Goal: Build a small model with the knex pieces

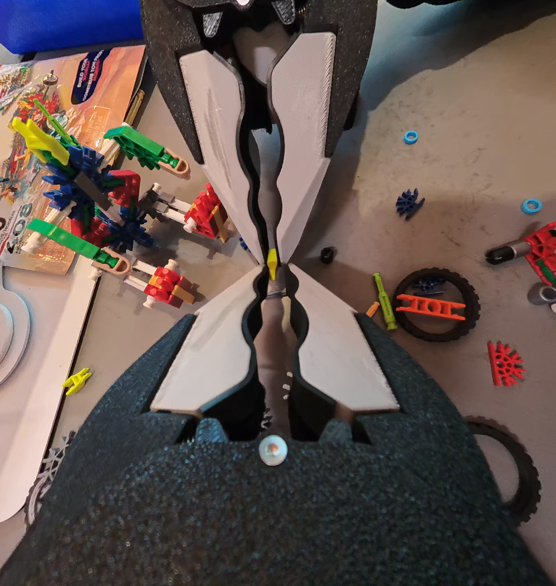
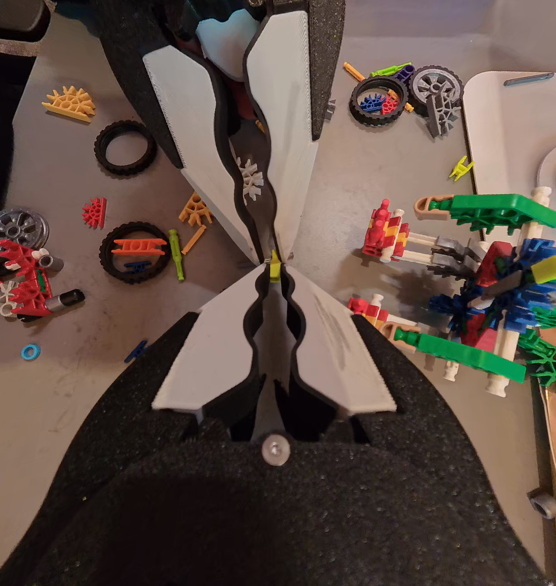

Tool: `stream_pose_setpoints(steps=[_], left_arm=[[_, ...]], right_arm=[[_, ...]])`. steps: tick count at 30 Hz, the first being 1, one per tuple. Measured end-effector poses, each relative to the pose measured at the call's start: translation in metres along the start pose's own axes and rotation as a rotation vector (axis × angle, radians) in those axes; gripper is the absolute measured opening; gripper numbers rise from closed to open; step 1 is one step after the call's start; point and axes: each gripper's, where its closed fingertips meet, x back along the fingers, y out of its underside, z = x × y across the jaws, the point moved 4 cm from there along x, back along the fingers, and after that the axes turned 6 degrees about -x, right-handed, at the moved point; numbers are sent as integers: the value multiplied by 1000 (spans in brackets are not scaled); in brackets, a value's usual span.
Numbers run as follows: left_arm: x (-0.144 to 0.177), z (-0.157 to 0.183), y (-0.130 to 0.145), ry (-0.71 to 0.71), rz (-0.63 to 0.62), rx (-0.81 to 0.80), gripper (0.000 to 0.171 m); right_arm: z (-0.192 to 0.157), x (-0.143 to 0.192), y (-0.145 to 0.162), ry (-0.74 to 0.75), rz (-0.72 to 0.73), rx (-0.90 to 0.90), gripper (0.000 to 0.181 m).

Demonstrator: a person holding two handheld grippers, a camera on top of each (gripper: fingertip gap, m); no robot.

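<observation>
Loose building-toy parts on a grey worktop point(image 1: 412, 79)
A black tyre point(image 1: 436, 306) rings an orange connector point(image 1: 428, 307); a colourful built model point(image 2: 492, 285) stands apart.

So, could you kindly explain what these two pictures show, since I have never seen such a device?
There is no robot arm here: a person holds a two-finger gripper in each hand, and each gripper carries a camera looking along its fingers. One picture comes from the left gripper, the other from the right gripper. They meet tip to tip, each view showing the other gripper coming from the top. Both are shut on one small yellow piece and hold it between them. On the grey table lie construction toy parts: black tyres, a red connector, blue rings, and a colourful built model beside a printed booklet.
</observation>
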Motion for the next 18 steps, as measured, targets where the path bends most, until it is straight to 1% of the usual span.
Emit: stream_pose_setpoints(steps=[3, 5, 15, 18], left_arm=[[-1, 0, 1, -3, -6, -5, 6], [-1, -1, 2, -9, -6, -1, 1], [3, -5, 1, -6, 38, 51, 1], [4, -5, 2, 3, 52, 72, 1]], right_arm=[[0, 0, 1, 3, -4, 3, 6], [1, 0, 1, 4, -4, 4, 6], [4, 6, 3, 14, 12, -6, 8], [4, 7, 0, 15, 34, -1, 6]])
